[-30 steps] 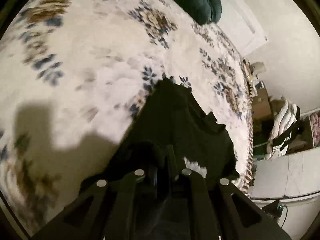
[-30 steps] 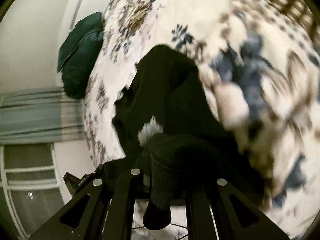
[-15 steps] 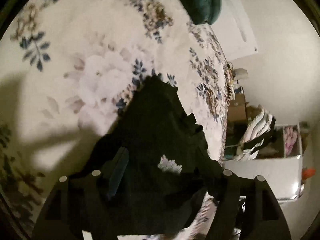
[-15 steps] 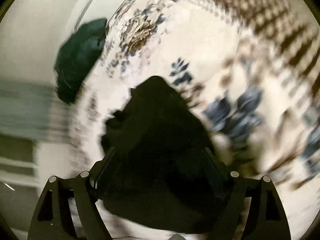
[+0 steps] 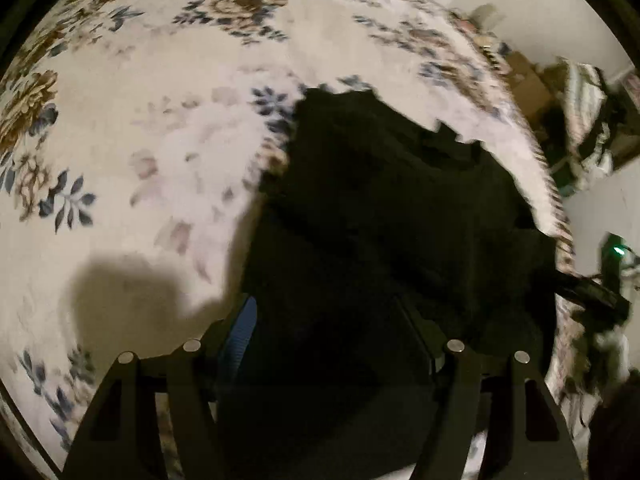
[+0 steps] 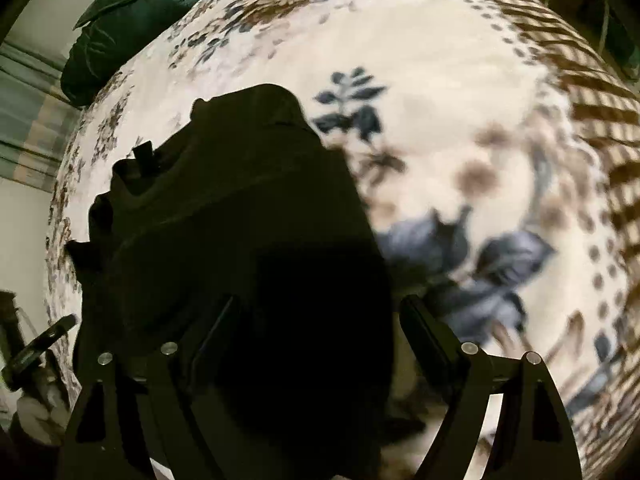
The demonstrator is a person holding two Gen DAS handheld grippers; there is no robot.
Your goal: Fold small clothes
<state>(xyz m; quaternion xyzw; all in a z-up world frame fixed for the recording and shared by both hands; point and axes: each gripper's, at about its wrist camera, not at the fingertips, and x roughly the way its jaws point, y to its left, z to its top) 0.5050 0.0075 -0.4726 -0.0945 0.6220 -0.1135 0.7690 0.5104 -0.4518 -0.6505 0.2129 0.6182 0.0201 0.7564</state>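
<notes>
Lying on the floral bedspread (image 5: 168,152), the black garment (image 5: 384,216) is seen spread flat near the bed's edge. Over the garment's near end the left gripper (image 5: 326,312) is held with its jaws wide apart, gripping nothing. The right gripper (image 6: 316,316) is likewise held wide open and empty above the garment (image 6: 224,216). Beyond the garment, a dark green pillow (image 6: 132,20) is seen on the bedspread (image 6: 460,128).

Home bedroom: floral bedspread (image 5: 160,140), green pillow (image 6: 128,20).
</notes>
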